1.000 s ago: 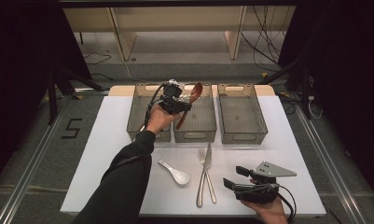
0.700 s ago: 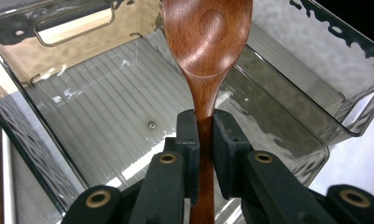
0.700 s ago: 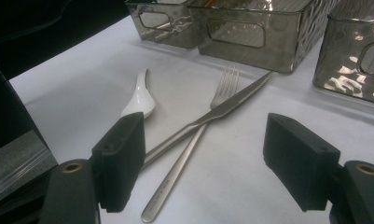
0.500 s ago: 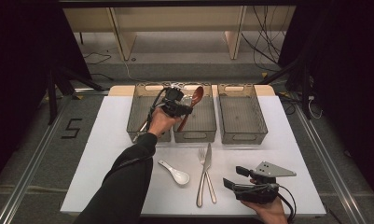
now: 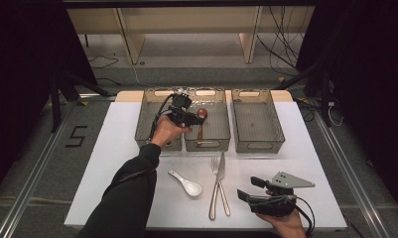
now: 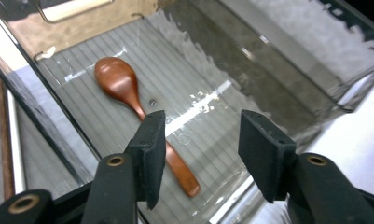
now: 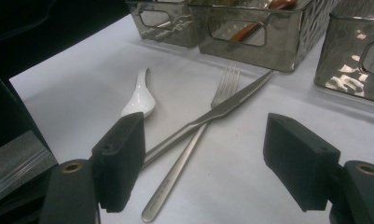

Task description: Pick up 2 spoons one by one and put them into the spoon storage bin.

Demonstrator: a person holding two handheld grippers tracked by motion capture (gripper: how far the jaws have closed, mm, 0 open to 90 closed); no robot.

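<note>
A brown wooden spoon (image 5: pixel 200 123) (image 6: pixel 121 86) lies flat on the ribbed floor of the middle clear bin (image 5: pixel 217 130) (image 6: pixel 208 65). My left gripper (image 5: pixel 192 118) (image 6: pixel 201 126) hovers just above it. Its jaws have just been opening and stand apart, with nothing pressed between the pads. The spoon's handle runs below and behind the left jaw. At the table's front right my right gripper (image 5: pixel 250 187) (image 7: pixel 203 154) rests open and empty, pointing at a knife (image 5: pixel 220 171) (image 7: pixel 222 109) crossed with a fork (image 5: pixel 215 166) (image 7: pixel 224 81).
A white ceramic spoon (image 5: pixel 186 184) (image 7: pixel 139 100) lies left of the knife and fork. Clear bins stand side by side at the back: the left bin (image 5: pixel 146 124) and the right bin (image 5: pixel 258 124) flank the middle one. Bare white table (image 5: pixel 310 148) surrounds the cutlery.
The wooden spoon, held tilted above the middle bin by my left gripper, now lies on the bin's floor and the jaws have opened. The right hand has not moved.
</note>
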